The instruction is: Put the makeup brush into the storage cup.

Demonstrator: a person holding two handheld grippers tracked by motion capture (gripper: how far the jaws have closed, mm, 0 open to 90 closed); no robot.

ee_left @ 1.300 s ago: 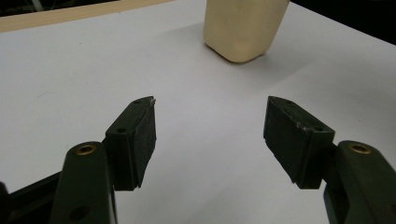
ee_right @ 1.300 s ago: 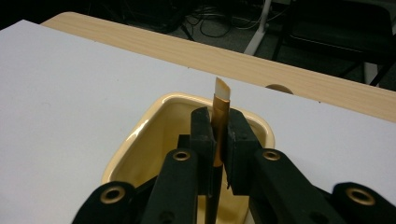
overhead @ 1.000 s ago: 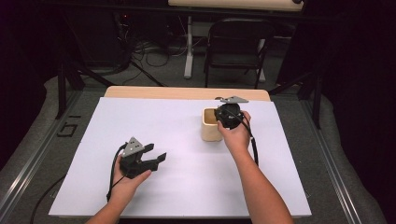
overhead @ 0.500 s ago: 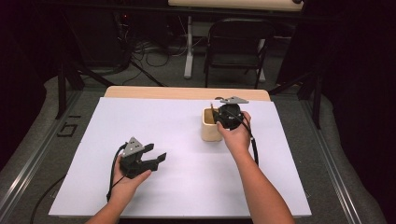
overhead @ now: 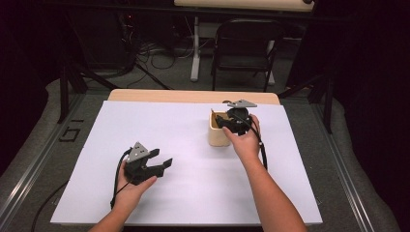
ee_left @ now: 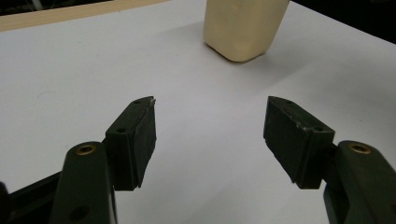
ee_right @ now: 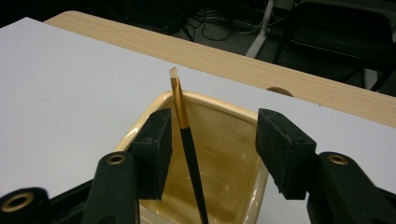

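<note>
A cream cup (overhead: 217, 137) stands on the white sheet (overhead: 193, 145) right of the middle. In it leans a thin brush (ee_right: 187, 135) with a black handle, a gold ferrule and a pale tip. My right gripper (ee_right: 212, 122) hangs just over the cup (ee_right: 219, 105) and points down into it. Its jaws have just been opening, and the brush rises between them close beside the left pad (ee_right: 156, 149), with a wide gap to the other pad. In the high view the right gripper (overhead: 227, 123) covers the cup's far rim. My left gripper (overhead: 163, 157) rests low at the front left, open and holding nothing, and faces the cup (ee_left: 243, 28).
The wooden table edge (overhead: 193, 95) runs bare behind the sheet, with a round hole (ee_right: 279, 91) in it. A black chair (overhead: 246, 43) and loose cables (overhead: 154, 58) are on the floor beyond. Bare sheet lies between the two grippers.
Both hands keep their places, the right one still over the cup. The jaws are too small in the earlier frames to compare.
</note>
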